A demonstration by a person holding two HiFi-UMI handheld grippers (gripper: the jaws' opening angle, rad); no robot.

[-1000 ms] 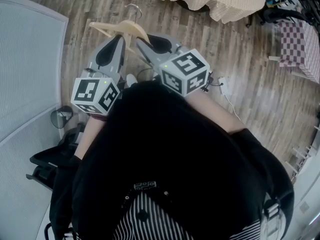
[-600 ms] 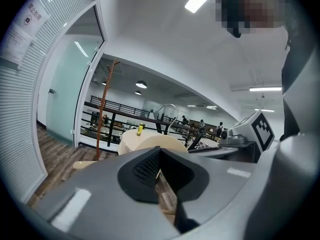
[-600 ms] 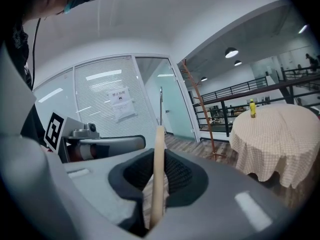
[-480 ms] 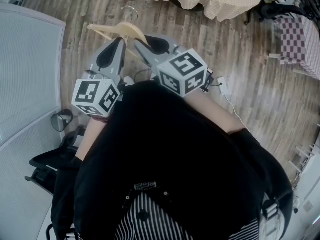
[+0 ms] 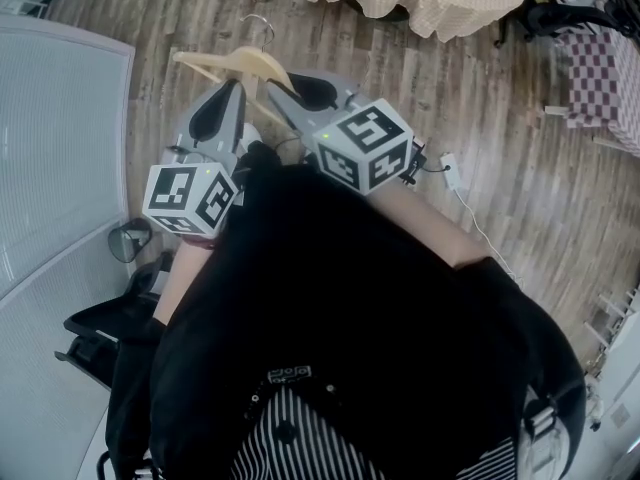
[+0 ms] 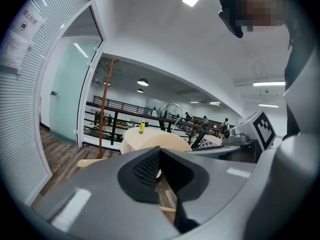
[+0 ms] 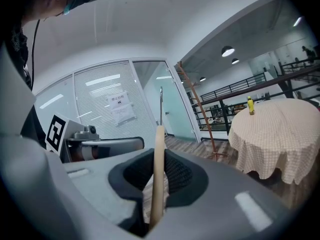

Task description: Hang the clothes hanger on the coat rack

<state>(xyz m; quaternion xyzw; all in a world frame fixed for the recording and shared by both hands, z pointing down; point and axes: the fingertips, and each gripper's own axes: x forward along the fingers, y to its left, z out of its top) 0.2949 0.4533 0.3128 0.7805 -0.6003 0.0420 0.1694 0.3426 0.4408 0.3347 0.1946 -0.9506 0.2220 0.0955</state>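
The pale wooden clothes hanger with a metal hook (image 5: 245, 61) is held above the plank floor (image 5: 420, 118), its arms at the left gripper (image 5: 231, 88) and the right gripper (image 5: 279, 90).

Right fingers (image 7: 177, 176): clamped on the hanger's thin wooden edge.

Left fingers (image 6: 145, 166): closed on the hanger, with a sliver of wood between them.

The gripper views show the tall brown coat rack (image 6: 103, 109) standing upright. It is well apart from the hanger and near a round cloth-draped desk (image 7: 272, 139) carrying a yellow bottle (image 7: 249, 105). The head view gives the hanger's outline from above.
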